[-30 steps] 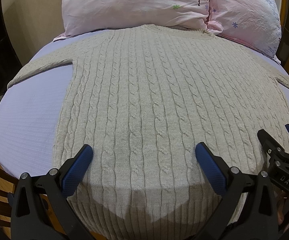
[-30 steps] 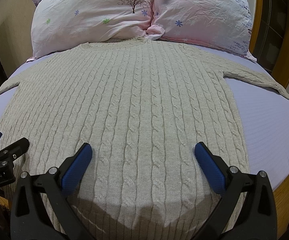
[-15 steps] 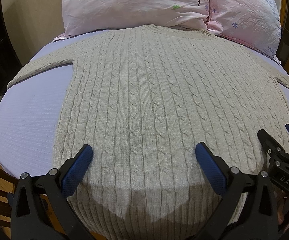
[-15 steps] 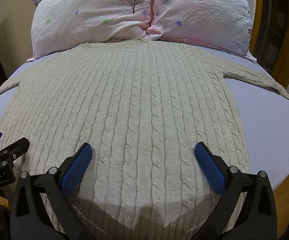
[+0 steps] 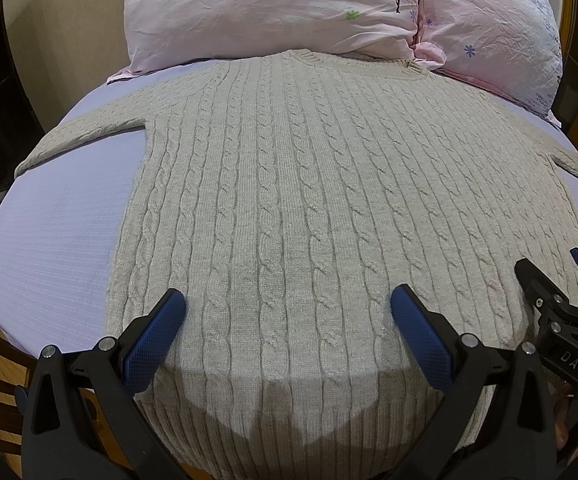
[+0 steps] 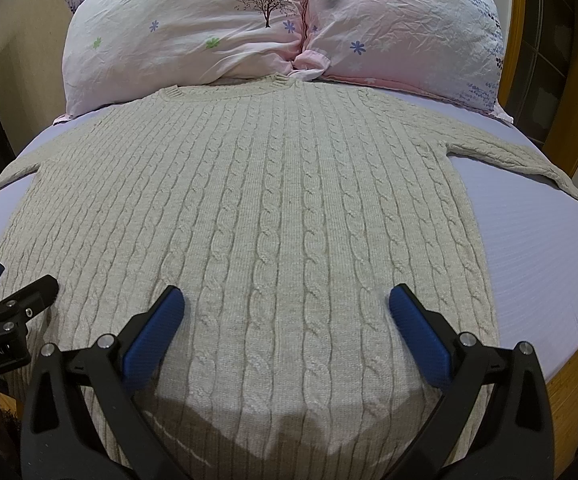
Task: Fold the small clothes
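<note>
Here's the beige cable-knit wool sweater (image 5: 289,208), spread flat on the lilac-sheeted bed (image 5: 57,248), collar at twelve o'clock against the two pink floral pillows (image 6: 273,28), hem at six. Sleeves reach out toward nine and three. No fold made yet, by the look of it; the whole job lies ahead. The left tool (image 5: 287,312) hovers spread wide over the hem, gripping nothing. The right tool (image 6: 287,312) likewise gapes, empty, just beside it. Sleeves inward first, I'd guess.
</note>
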Available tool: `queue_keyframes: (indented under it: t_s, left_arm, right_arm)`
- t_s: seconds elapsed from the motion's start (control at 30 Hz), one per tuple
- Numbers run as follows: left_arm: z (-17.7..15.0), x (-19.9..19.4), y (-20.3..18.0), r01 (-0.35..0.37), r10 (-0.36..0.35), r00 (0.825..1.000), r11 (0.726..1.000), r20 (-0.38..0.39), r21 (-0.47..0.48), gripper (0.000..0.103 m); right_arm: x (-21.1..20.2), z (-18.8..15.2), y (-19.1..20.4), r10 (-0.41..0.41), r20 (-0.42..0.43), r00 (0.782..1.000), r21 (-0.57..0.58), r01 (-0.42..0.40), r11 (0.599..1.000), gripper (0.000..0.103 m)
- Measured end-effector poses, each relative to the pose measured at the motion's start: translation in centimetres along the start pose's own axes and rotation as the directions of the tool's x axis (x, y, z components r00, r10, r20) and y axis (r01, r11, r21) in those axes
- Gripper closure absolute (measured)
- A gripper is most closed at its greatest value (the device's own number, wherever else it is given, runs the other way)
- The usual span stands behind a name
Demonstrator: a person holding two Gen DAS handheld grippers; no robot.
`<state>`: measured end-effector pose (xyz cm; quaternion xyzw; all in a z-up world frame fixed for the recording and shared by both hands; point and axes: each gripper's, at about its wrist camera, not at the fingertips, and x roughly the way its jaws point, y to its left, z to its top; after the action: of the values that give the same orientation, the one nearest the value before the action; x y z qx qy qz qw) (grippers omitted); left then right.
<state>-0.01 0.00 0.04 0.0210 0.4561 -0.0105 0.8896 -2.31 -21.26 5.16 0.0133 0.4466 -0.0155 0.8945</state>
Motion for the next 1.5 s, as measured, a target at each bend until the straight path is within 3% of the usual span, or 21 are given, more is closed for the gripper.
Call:
queue_keyframes:
  t_s: [0.17, 0.3, 0.37, 0.47, 0.53, 0.6, 0.7, 0.73, 0.83, 0.97, 1.07, 1.17, 1.23, 1.27, 1.37, 1.43, 1.5]
  left_arm:
    - [0.0, 0.0, 0.0, 0.0, 0.0, 1.0, 1.0, 0.003, 0.0, 0.001]
    - [-0.1, 0.0, -0.4, 0.0, -0.001, 1.0, 1.0, 0.021, 0.007, 0.001]
    - [-0.4, -0.1, -0.3, 0.006, -0.006, 0.999, 1.0, 0.043, 0.016, 0.001]
    - [-0.2, -0.2, -0.1, 0.016, -0.018, 0.998, 1.0, 0.063, 0.024, 0.001]
    - [0.3, -0.4, 0.3, 0.037, -0.04, 0.996, 0.999, 0.077, 0.031, 0.001]
    - [0.7, -0.5, 1.1, 0.089, -0.09, 0.991, 0.996, 0.099, 0.02, 0.001]
    - [1.9, -1.2, 3.9, 0.193, -0.183, 0.967, 0.98, 0.18, -0.042, 0.001]
    - [2.6, -1.4, 5.4, 0.23, -0.211, 0.952, 0.971, 0.22, -0.067, 0.001]
    - [4.4, -1.4, 9.4, 0.277, -0.229, 0.928, 0.952, 0.294, -0.132, 0.001]
    - [6.4, -1.2, 13.5, 0.22, -0.152, 0.937, 0.956, 0.314, -0.195, 0.001]
    - [7.5, -0.6, 16.8, 0.211, -0.117, 0.938, 0.94, 0.326, -0.27, 0.001]
    - [8.1, -0.4, 19.7, 0.215, -0.088, 0.935, 0.912, 0.344, -0.349, 0.001]
    - [8.6, 0.1, 21.6, 0.216, -0.072, 0.933, 0.894, 0.352, -0.392, 0.001]
    - [8.7, 0.2, 22.4, 0.21, -0.059, 0.935, 0.888, 0.35, -0.41, 0.001]
    - [8.8, 0.8, 24.9, 0.21, -0.036, 0.935, 0.857, 0.352, -0.471, 0.001]
    - [8.7, 1.3, 26.6, 0.214, -0.022, 0.937, 0.826, 0.349, -0.521, 0.001]
    - [8.7, 1.7, 27.8, 0.215, -0.011, 0.939, 0.8, 0.344, -0.561, 0.001]
  right_arm:
    - [-0.1, 0.0, 0.0, 0.009, 0.01, 1.0, -0.013, -0.008, 1.0, 0.002]
    - [-1.2, 0.7, -2.3, 0.128, 0.027, 0.991, -0.044, -0.127, 0.991, 0.002]
    - [-3.1, 1.9, -5.6, 0.163, 0.107, 0.981, 0.049, -0.169, 0.984, 0.002]
    - [-5.2, 4.5, -12.5, 0.047, 0.208, 0.977, 0.228, -0.095, 0.969, 0.002]
    - [-5.0, 6.4, -18.8, -0.013, 0.223, 0.975, 0.389, -0.077, 0.918, 0.002]
    - [-3.3, 7.8, -24.4, -0.051, 0.182, 0.982, 0.531, -0.054, 0.845, 0.006]
    - [0.6, 8.9, -32.3, -0.057, 0.089, 0.994, 0.713, -0.023, 0.701, 0.036]
    - [2.1, 9.0, -34.8, -0.035, 0.062, 0.997, 0.772, -0.025, 0.635, 0.039]
    - [5.2, 8.6, -38.8, 0.009, 0.04, 0.999, 0.858, -0.039, 0.513, 0.046]
    - [7.2, 9.0, -41.5, -0.014, 0.061, 0.998, 0.899, -0.048, 0.436, 0.063]
    - [8.2, 9.0, -43.5, -0.025, 0.09, 0.996, 0.922, -0.074, 0.38, 0.071]
    - [9.3, 9.4, -45.1, -0.056, 0.072, 0.996, 0.934, -0.048, 0.353, 0.092]
    - [8.6, 10.3, -44.6, -0.103, 0.058, 0.993, 0.913, -0.012, 0.407, 0.095]
    - [7.8, 11.5, -43.6, -0.141, 0.066, 0.988, 0.888, 0.007, 0.46, 0.095]
    - [4.9, 16.4, -37.6, -0.225, 0.176, 0.958, 0.734, 0.025, 0.679, 0.095]
    - [3.1, 19.6, -32.0, -0.193, 0.266, 0.945, 0.597, -0.004, 0.802, 0.095]
    - [2.0, 22.6, -24.5, -0.092, 0.34, 0.936, 0.408, -0.058, 0.911, 0.095]
